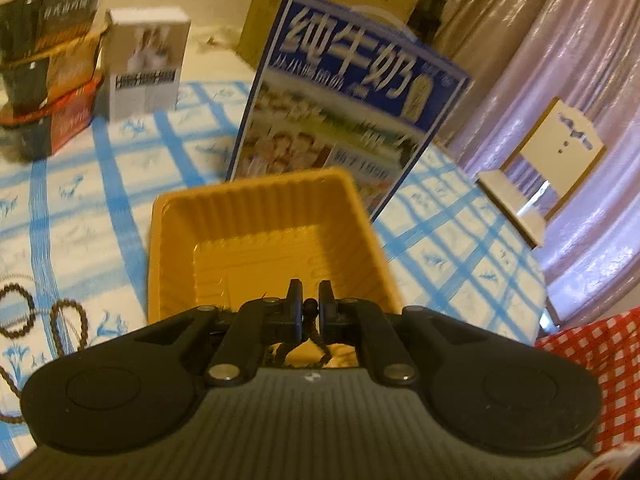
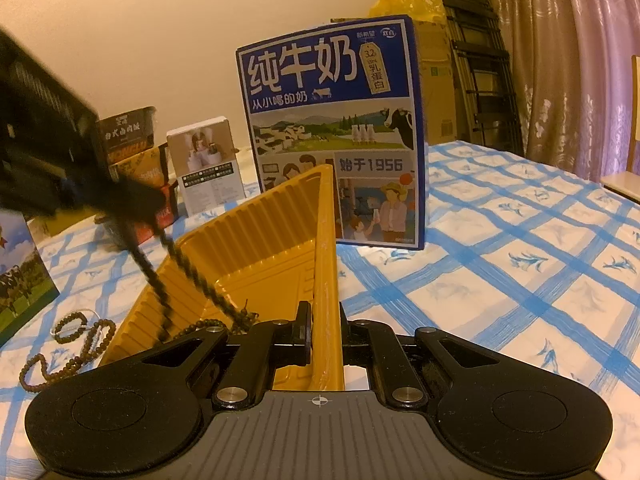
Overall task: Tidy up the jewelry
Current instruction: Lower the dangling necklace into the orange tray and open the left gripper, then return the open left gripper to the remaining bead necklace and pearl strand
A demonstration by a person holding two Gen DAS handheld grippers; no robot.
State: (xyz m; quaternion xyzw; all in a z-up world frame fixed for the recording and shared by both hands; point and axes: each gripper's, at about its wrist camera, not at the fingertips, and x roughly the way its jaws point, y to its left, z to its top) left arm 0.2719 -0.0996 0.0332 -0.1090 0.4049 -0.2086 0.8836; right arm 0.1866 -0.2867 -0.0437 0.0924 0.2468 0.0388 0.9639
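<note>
Depositing step: my left tongs [image 2: 154, 216] pinch a dark bead string [image 2: 188, 276] dangling into the yellow tray [image 2: 248, 248]; right tongs [image 2: 324, 330] clamp its rim. Next I release, then fetch the beads on the tabletop [image 2: 500, 264].

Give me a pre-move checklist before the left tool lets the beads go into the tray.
1. Left tool shut on the dark bead string: ok.
2. Right tool shut on the yellow tray wall, holding it tilted: ok.
3. Bead string hangs over the tray's inside, its lower end already in the tray: ok.
4. String free of the right tool's fingers: cannot tell, the beads pile up right beside them.
5. Milk carton behind the tray stands apart from it: ok.
6. Other bead strings lie on the tablecloth, outside the tray: not ok, not yet sorted.
</note>
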